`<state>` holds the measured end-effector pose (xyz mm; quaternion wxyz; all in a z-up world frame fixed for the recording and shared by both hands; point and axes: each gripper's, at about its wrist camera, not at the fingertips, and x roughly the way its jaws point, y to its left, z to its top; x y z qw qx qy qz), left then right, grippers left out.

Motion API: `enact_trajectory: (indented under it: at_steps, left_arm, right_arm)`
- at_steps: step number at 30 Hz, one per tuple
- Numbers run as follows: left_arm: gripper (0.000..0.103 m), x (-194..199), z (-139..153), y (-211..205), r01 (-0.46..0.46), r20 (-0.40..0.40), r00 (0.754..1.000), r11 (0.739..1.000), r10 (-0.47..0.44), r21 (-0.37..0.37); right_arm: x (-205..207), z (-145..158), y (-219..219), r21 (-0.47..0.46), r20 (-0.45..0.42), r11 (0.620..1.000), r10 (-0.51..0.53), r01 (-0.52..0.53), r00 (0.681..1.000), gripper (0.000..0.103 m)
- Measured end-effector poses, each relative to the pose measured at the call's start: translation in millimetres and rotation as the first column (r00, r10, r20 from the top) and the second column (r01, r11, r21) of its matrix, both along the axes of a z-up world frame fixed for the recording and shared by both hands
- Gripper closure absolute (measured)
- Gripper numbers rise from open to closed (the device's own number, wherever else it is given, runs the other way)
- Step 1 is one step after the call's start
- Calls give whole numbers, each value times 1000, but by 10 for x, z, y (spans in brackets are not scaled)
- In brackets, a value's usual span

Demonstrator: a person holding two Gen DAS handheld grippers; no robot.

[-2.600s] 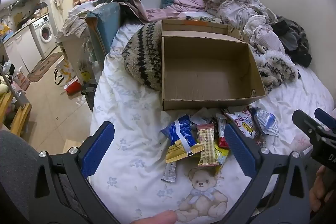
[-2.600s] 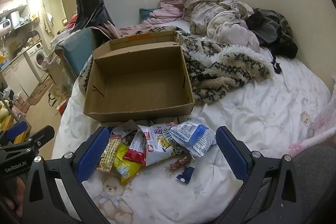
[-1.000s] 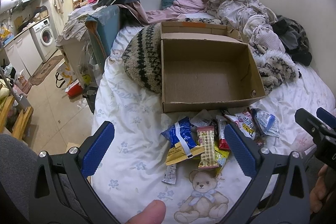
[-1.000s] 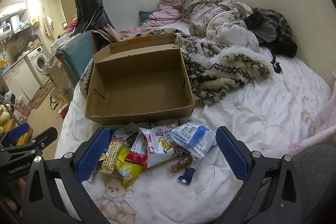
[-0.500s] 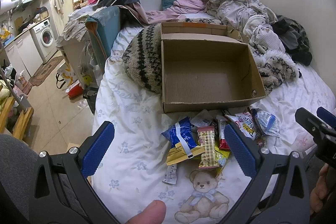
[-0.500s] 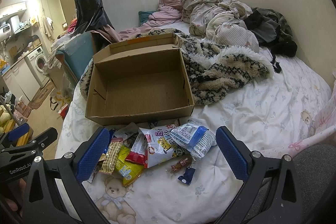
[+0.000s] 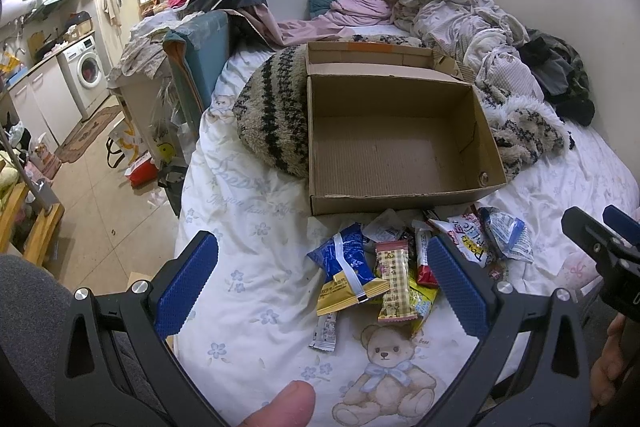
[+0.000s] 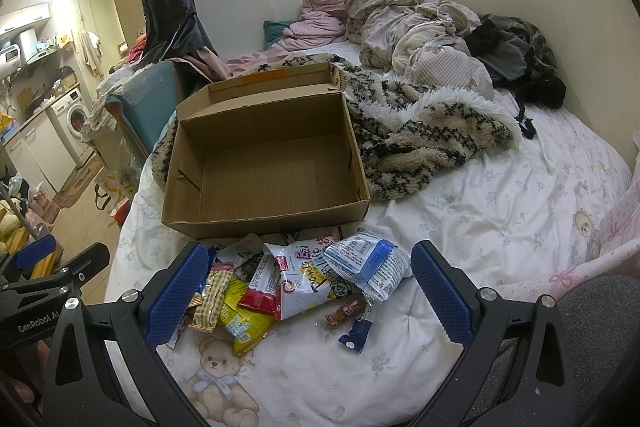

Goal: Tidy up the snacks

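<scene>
An empty cardboard box (image 7: 400, 195) (image 8: 264, 223) lies open on the bed. A pile of snack packets sits just in front of it: a blue and yellow packet (image 7: 344, 275), a checked bar (image 7: 392, 281) (image 8: 210, 297), a red packet (image 8: 260, 287), a white bag with lettering (image 8: 308, 279) and a blue and white pack (image 8: 368, 267) (image 7: 506, 233). My left gripper (image 7: 320, 287) hovers open above the pile's left part. My right gripper (image 8: 304, 291) hangs open over the pile. Neither holds anything.
A striped fleece blanket (image 8: 420, 143) lies beside and behind the box, with heaped clothes (image 8: 420, 23) at the wall. The bed's left edge (image 7: 188, 187) drops to a tiled floor with bags. White bear-print sheet (image 8: 500, 227) spreads to the right.
Both grippers have drifted only slightly; the box and snack pile lie as before. A thumb has come into view at the bottom of the left wrist view.
</scene>
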<state>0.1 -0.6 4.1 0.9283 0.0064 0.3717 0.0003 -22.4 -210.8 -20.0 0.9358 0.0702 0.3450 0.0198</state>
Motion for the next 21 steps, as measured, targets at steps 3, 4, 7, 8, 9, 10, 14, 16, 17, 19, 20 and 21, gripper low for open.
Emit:
enact_trajectory:
  at_steps: [3, 4, 7, 8, 9, 10, 14, 16, 17, 19, 20, 21]
  left_arm:
    - [0, 1, -1, -1, 2, 1, 1000, 1000, -2, 3]
    - [0, -1, 1, 0, 2, 1, 1000, 1000, -2, 3]
    - [0, -2, 2, 1, 1, 0, 1000, 1000, -1, 1]
    - [0, 0, -2, -1, 1, 0, 1000, 1000, -1, 1]
    - [0, -1, -2, -1, 2, 0, 1000, 1000, -2, 1]
    - [0, 1, -3, -2, 1, 0, 1000, 1000, -1, 2]
    - [0, 39, 2, 21, 5, -18, 1000, 1000, -5, -9]
    - [0, 108, 19, 64, 2, -37, 999, 1000, -3, -16]
    - [0, 160, 19, 92, -2, -53, 999, 1000, 1, -18]
    - [0, 312, -7, 190, -26, -107, 994, 1000, 25, -16]
    - [0, 385, -40, 252, -43, -137, 990, 999, 40, -19]
    - [0, 455, -94, 306, -58, -172, 984, 998, 53, -25]
  right_arm:
    - [0, 1, 2, 1, 1, 1000, -2, 2, 1000, 0]
    - [3, 12, 1, 1, 1, 1000, -3, 3, 1000, 0]
    - [-1, -2, 3, 0, 1, 1000, -1, 1, 1000, 0]
    - [-1, -4, 3, 0, 1, 1000, 0, 0, 1000, 0]
    - [0, -1, 3, 0, 1, 1000, 0, 0, 1000, 0]
    - [0, -6, 3, 1, 1, 1000, 0, 0, 1000, 0]
    - [13, 13, -9, 7, -1, 1000, -2, 2, 1000, 0]
    - [42, 5, -70, 38, -15, 999, -3, 4, 1000, 0]
    - [97, 32, -137, 82, -33, 997, 2, 0, 999, 0]
    - [188, 2, -221, 120, -70, 993, 13, -5, 997, 0]
    - [233, -1, -252, 127, -86, 992, 20, -9, 996, 0]
    - [308, -10, -291, 133, -111, 991, 32, -17, 993, 0]
